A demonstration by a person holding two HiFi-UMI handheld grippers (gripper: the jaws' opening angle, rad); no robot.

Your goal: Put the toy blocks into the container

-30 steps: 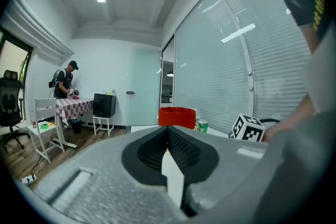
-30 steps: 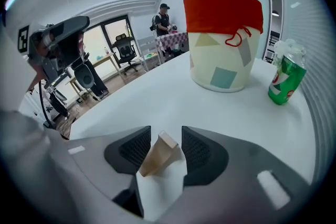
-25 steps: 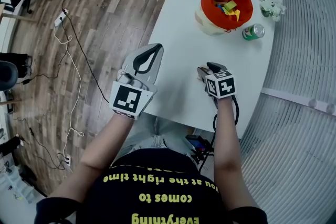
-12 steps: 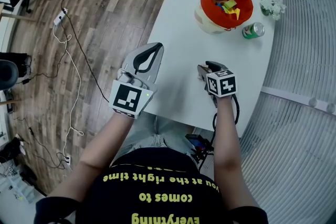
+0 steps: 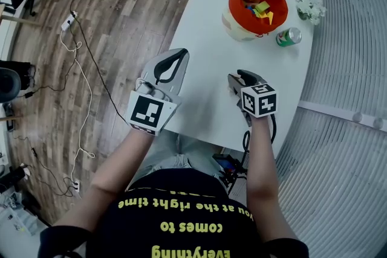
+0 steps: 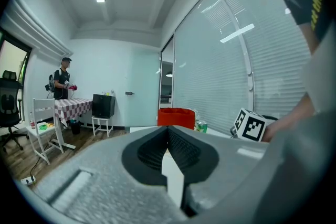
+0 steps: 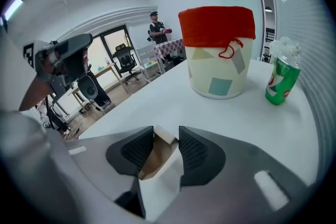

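Observation:
A red-rimmed, cream-walled container (image 5: 233,22) stands at the table's far end, with several coloured toy blocks (image 5: 260,9) inside. It also shows in the right gripper view as the container (image 7: 218,68) ahead. My right gripper (image 5: 237,79) hovers over the table's near part. Its jaws have just been closing, and a tan wooden block (image 7: 156,156) now sits pinched between the pads of this right gripper (image 7: 167,136). My left gripper (image 5: 180,56) is held off the table's left edge with its tips together and nothing in them. Its own view shows the left gripper (image 6: 168,129) pointing level toward the container (image 6: 176,117).
A green drink can (image 5: 288,37) and a small white flower bunch (image 5: 311,7) stand right of the container. The white table (image 5: 205,45) has wooden floor with cables to its left and a slatted wall to its right. A person stands far off in the room.
The right gripper has risen slightly off the table with the block between its jaws. The left gripper has stayed where it was.

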